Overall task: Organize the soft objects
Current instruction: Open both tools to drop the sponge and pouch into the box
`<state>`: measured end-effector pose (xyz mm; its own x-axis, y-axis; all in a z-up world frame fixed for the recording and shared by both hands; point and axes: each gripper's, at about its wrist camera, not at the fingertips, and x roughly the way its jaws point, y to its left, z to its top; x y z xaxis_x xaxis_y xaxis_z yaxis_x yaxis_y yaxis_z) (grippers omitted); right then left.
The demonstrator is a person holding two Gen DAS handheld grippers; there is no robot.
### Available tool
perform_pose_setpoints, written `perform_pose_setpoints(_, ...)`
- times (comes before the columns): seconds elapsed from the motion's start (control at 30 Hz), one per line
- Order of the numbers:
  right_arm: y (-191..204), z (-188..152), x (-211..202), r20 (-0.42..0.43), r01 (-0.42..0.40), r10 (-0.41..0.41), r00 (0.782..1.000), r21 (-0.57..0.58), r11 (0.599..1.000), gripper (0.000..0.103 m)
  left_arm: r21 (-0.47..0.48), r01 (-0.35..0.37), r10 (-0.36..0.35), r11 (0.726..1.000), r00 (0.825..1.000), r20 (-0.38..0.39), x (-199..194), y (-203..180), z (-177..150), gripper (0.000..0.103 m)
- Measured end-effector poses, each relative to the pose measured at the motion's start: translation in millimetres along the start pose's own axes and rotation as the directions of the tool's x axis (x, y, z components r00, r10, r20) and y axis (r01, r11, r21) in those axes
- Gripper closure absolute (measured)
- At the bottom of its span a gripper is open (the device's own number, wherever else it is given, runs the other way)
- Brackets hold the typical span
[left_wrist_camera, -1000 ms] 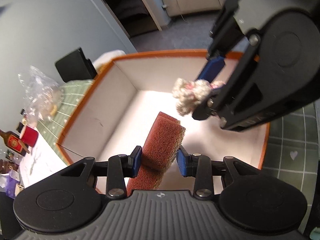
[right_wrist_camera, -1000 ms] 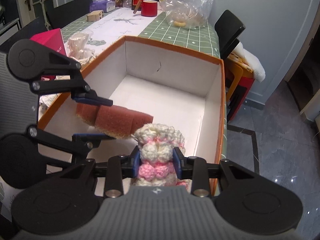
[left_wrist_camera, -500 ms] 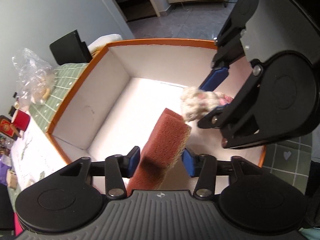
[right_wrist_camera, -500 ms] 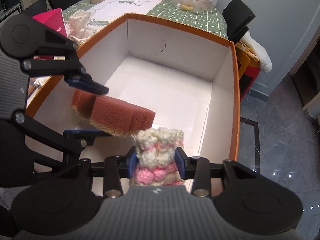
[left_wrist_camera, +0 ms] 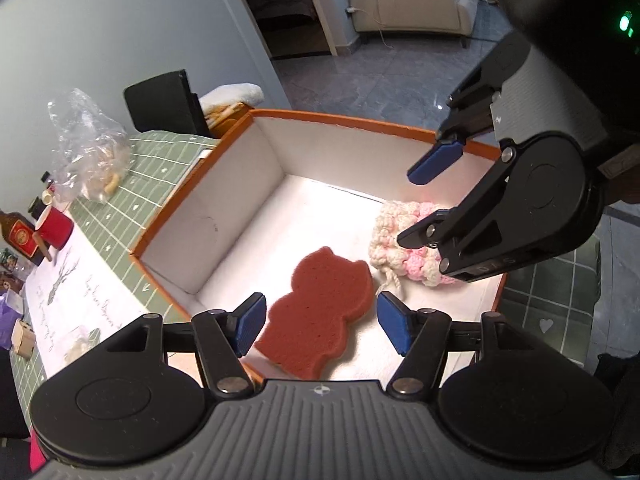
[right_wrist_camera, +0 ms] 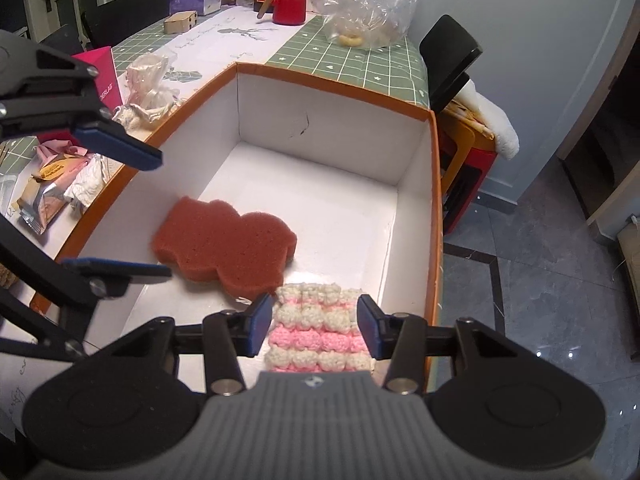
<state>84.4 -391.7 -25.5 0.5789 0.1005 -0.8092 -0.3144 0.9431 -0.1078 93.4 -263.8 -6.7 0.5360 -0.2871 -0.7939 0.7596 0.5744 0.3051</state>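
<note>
Inside the orange-rimmed box (right_wrist_camera: 434,184) we've got sponge (right_wrist_camera: 224,246) & crochet piece (right_wrist_camera: 320,330) lying flat side by side; left gripper (left_wrist_camera: 320,326) and right gripper (right_wrist_camera: 314,330) both opening, pads off, to leave them there.

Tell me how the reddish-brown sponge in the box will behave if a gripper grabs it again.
The sponge looks porous and foamy, so it would probably squash between the fingers and spring back. It lies flat on the box floor, so it is unlikely to roll. Its rough surface suggests little slipping, and it is probably light.
</note>
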Motion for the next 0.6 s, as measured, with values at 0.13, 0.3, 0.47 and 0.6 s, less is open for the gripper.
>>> perform_pose_setpoints(0.13,1.4,0.9,-7.1,0.022,0.014,-0.014,1.0,0.002,1.0,0.056,-0.041,-0.002,0.004,0.999,0.999,0.049,-19.3,8.5,0.2,0.028)
perform_pose_setpoints(0.3,2.6,2.3,-16.9,0.057,0.03,-0.03,0.998,0.003,1.0,0.056,-0.065,-0.034,0.041,0.997,0.993,0.11,-49.1,18.1,-7.1,0.027)
perform_pose_setpoints(0.47,8.4,5.0,-24.2,0.084,0.031,-0.03,0.996,-0.007,1.0,0.056,-0.115,-0.063,0.079,0.991,0.988,0.134,-72.7,33.7,-31.0,0.025)
perform_pose_setpoints(0.6,15.3,8.3,-27.0,0.1,0.028,-0.026,0.995,-0.018,0.999,0.056,-0.21,-0.111,0.146,0.971,0.976,0.16,-86.4,52.4,-52.8,0.023)
